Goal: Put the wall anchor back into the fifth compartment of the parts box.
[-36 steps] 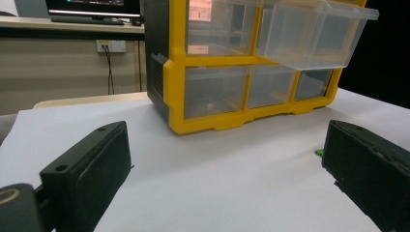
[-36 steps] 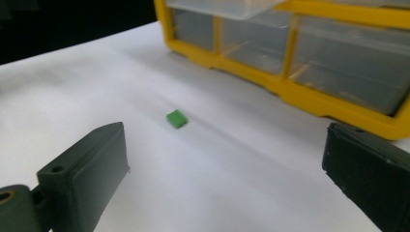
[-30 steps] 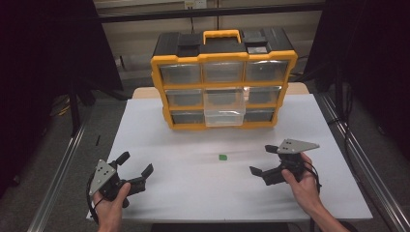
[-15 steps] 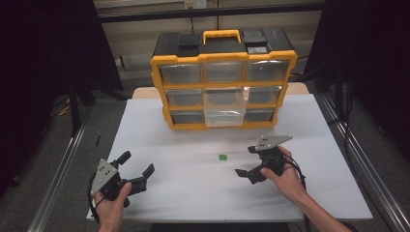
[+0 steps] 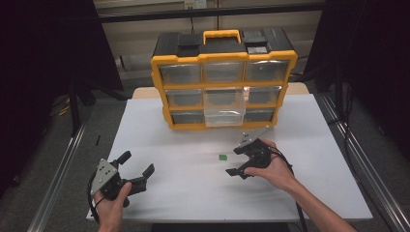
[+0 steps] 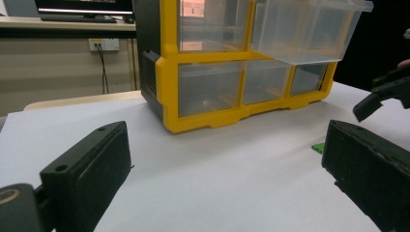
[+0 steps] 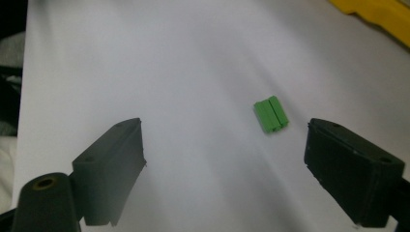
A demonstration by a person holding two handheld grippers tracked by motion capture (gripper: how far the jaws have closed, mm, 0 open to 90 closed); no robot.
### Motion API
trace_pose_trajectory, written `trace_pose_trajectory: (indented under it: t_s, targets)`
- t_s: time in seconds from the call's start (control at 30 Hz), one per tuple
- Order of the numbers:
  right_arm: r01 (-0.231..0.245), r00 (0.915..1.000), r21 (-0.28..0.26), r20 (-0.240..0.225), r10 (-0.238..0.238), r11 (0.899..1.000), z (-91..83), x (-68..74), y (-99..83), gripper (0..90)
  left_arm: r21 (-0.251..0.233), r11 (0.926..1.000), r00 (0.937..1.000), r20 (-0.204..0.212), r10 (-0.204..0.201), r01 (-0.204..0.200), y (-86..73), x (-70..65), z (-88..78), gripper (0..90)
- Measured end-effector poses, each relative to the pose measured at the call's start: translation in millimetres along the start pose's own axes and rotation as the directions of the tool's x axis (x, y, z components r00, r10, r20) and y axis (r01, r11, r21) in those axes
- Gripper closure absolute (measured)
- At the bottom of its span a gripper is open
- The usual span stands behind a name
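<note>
No legible text, label, brand, number or sign on anything here.

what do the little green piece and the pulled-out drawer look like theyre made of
Green piece: likely moulded plastic, matte, one even colour, with a straight groove down its middle. Pulled-out drawer: clear, glossy plastic; the cabinet shows through its walls. Cabinet frame: opaque yellow plastic by its look, with a slight sheen.
</note>
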State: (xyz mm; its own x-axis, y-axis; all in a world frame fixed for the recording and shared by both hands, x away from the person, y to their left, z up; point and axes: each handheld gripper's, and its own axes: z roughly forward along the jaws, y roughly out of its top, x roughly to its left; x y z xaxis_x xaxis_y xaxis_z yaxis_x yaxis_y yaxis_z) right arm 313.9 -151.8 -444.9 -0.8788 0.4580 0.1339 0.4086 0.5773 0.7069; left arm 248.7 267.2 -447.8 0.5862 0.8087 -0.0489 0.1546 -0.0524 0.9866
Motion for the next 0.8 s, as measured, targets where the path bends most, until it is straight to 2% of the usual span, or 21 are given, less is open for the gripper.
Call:
trace_pose_trajectory:
  t_s: [0.03,0.07,0.1,0.2,0.23,0.3,0.37,0.43,0.47,0.53,0.63,0.67,0.73,0.77,0.8]
  targets:
    - [0.009,0.9999,0.032,-0.011,-0.009,0.999,5.6,-2.3,4.4,19.9,-0.003,1.0,1.0,-0.002,-0.001,0.001,0.0,-0.2,-0.1,3.6]
    - [0.009,0.9999,0.032,-0.011,-0.009,0.999,5.6,-2.3,4.4,19.9,-0.004,1.0,1.0,0.002,-0.001,0.001,0.0,-0.4,-0.2,3.6]
    - [0.023,0.9995,0.074,-0.025,-0.021,0.997,11.5,-4.7,9.3,25.0,-0.003,1.0,1.0,0.003,-0.001,0.001,0.0,-0.4,-0.2,3.6]
    - [0.053,0.9981,0.121,-0.037,-0.049,0.991,19.4,-6.6,15.1,28.9,-0.006,0.9999,1.0,0.0,0.01,-0.01,0.3,0.8,-0.2,3.5]
    - [0.053,0.9981,0.121,-0.037,-0.049,0.991,19.4,-6.6,15.1,28.9,-0.006,0.9999,0.9999,0.0,0.01,-0.01,0.4,0.8,-0.3,3.5]
    - [0.075,0.9966,0.145,-0.044,-0.07,0.987,24.0,-6.6,19.2,32.0,-0.011,0.9999,1.0,0.003,-0.006,0.007,-0.3,0.1,-0.4,3.5]
    - [0.107,0.9941,0.175,-0.036,-0.102,0.979,28.4,-6.4,23.5,35.7,-0.002,1.0,0.9999,0.011,0.0,0.0,-0.7,0.5,-1.7,3.6]
    - [0.128,0.9917,0.194,-0.039,-0.122,0.973,31.8,-6.5,26.9,37.7,-0.005,0.9999,1.0,-0.004,0.009,-0.009,-0.1,0.7,-2.2,3.5]
    - [0.112,0.9937,0.232,-0.036,-0.107,0.966,34.4,-5.7,30.1,41.2,-0.004,0.9999,0.9999,-0.003,0.015,-0.015,0.3,1.1,-2.2,3.5]
    - [0.129,0.9917,0.238,-0.035,-0.124,0.963,35.9,-6.6,32.0,42.3,-0.008,1.0,1.0,-0.004,0.004,-0.004,0.8,-0.2,-1.5,3.5]
    - [0.137,0.9906,0.24,-0.037,-0.132,0.961,40.6,-10.4,35.3,44.4,0.003,0.9998,0.9998,0.012,0.017,-0.017,0.6,0.8,0.0,3.6]
    - [0.141,0.99,0.237,-0.041,-0.135,0.961,42.0,-11.8,35.5,44.7,-0.005,1.0,0.9999,0.012,-0.001,0.001,0.3,-0.5,1.0,3.5]
    - [0.168,0.9858,0.251,-0.05,-0.16,0.953,46.1,-15.3,36.3,48.8,-0.003,0.9999,0.9998,0.016,0.013,-0.013,0.7,-0.4,1.8,3.6]
    - [0.168,0.9858,0.251,-0.05,-0.16,0.953,46.1,-15.3,36.3,48.8,0.0,0.9998,0.9997,0.017,0.019,-0.019,0.9,-0.3,2.1,3.6]
    - [0.143,0.9897,0.273,-0.039,-0.138,0.951,46.1,-14.0,36.5,50.6,0.002,0.9998,0.9996,0.017,0.02,-0.02,0.9,-0.5,2.1,3.6]
